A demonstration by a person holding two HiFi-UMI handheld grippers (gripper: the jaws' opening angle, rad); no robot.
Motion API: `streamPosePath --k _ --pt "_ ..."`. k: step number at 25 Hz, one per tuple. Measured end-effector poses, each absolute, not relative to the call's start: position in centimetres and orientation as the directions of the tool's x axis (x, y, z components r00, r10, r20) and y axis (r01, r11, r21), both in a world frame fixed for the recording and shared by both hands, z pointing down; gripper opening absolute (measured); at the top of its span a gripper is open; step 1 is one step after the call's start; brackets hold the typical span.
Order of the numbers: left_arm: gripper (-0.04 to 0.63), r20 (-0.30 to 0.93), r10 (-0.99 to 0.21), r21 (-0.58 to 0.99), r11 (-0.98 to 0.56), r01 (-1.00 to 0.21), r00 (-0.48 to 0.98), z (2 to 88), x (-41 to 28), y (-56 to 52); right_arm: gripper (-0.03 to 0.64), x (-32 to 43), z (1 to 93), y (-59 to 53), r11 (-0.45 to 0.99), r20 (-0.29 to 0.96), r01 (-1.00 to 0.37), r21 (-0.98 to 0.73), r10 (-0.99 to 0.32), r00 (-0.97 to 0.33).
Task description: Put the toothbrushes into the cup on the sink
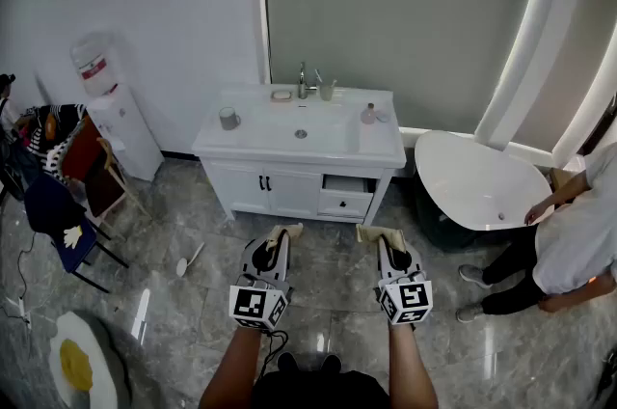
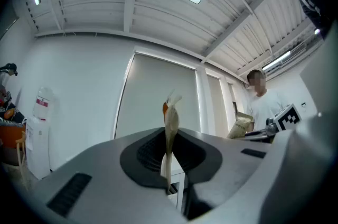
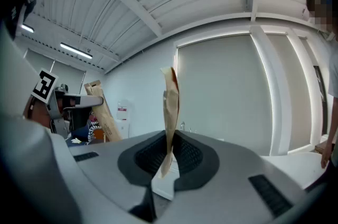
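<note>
- Head view: the left gripper (image 1: 277, 248) and the right gripper (image 1: 383, 248) are held side by side. A toothbrush in a tan paper wrap sticks out of the front of each one: the left toothbrush (image 1: 287, 231) and the right toothbrush (image 1: 370, 233). The sink (image 1: 260, 142) is well ahead of both. The grey cup (image 1: 228, 118) sits on it, ahead and to the left of the left gripper.
- Left gripper view: the jaws are squeezed tight on the left toothbrush, which stands straight up between them.
- Right gripper view: the jaws are pressed together on the right toothbrush, which also stands up.
- I think this is the carrying step. Next, both grippers need to go forward to the sink. Then one brush must tip down over the cup.
</note>
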State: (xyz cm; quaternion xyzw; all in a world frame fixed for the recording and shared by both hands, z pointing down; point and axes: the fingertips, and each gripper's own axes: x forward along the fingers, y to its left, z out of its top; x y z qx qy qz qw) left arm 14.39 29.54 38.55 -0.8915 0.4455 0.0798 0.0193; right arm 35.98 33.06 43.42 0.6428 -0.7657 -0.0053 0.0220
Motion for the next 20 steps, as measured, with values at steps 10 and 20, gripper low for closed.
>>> streamPosePath --k 10,20 --pt "0.048 -0.156 -0.795 0.032 -0.597 -0.801 0.586 38.8 14.3 29.5 0.049 35.8 42.8 33.4 0.169 -0.023 -0.985 0.033 -0.985 -0.169" --pt "0.048 -0.164 -0.787 0.018 -0.606 -0.795 0.595 38.5 13.9 28.9 0.049 34.7 42.7 33.3 0.169 -0.028 -0.985 0.045 -0.985 -0.171"
